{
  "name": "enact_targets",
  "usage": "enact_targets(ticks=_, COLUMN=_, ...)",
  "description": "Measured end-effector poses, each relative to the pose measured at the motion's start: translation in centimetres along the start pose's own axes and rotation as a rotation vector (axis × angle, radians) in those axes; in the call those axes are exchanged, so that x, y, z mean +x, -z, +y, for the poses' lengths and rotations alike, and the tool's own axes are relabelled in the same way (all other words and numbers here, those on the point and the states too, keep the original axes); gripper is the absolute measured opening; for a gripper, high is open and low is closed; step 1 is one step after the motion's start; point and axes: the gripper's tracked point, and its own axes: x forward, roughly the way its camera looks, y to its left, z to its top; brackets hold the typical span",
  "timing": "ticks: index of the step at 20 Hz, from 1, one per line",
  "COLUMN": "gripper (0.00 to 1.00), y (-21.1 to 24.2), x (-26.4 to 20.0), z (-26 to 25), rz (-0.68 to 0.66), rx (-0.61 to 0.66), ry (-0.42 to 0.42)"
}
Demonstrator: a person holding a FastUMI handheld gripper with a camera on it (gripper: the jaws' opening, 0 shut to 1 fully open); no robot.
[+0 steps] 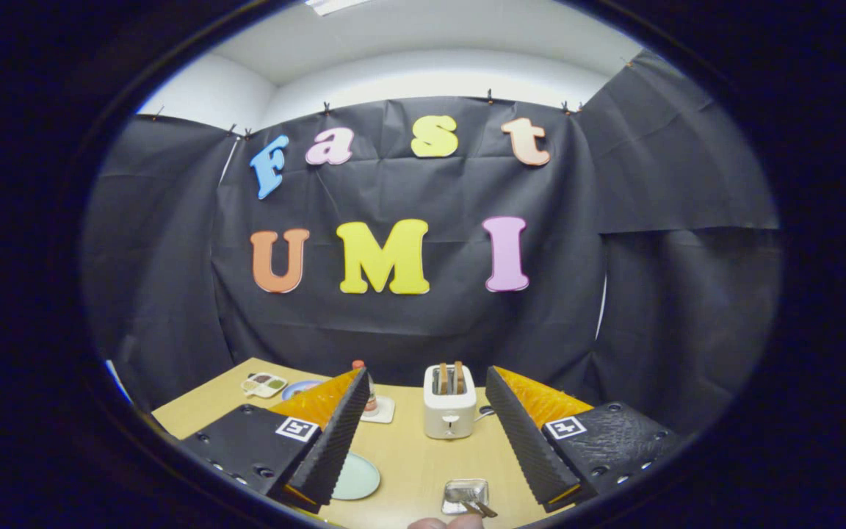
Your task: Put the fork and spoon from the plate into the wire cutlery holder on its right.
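My gripper (427,375) is open and held high above the wooden table (408,455), with nothing between its fingers. Below and between the fingers, a pale green plate (358,477) lies partly hidden behind the left finger; no cutlery shows on its visible part. To the plate's right stands the shiny wire cutlery holder (465,494), seen from above. Brown-handled cutlery (482,508) sticks out at its near right corner. Whether it is the fork, the spoon or both, I cannot tell. A person's fingers (445,523) are close to the holder's near side.
A white toaster (450,404) with two slices in its slots stands beyond the holder. A small bottle on a coaster (377,408), a blue dish (298,387) and a small divided tray (264,383) sit at the table's far left.
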Motion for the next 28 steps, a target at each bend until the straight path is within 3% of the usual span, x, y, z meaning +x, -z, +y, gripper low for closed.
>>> enact_targets(ticks=8, gripper=0.96, y=1.4, x=-3.0, z=-0.1, rz=-0.048, rx=0.007, ry=0.019)
enact_targets(ticks=28, gripper=0.96, y=0.9, x=-3.6, z=-0.2, rz=-0.063, rx=0.014, ry=0.036)
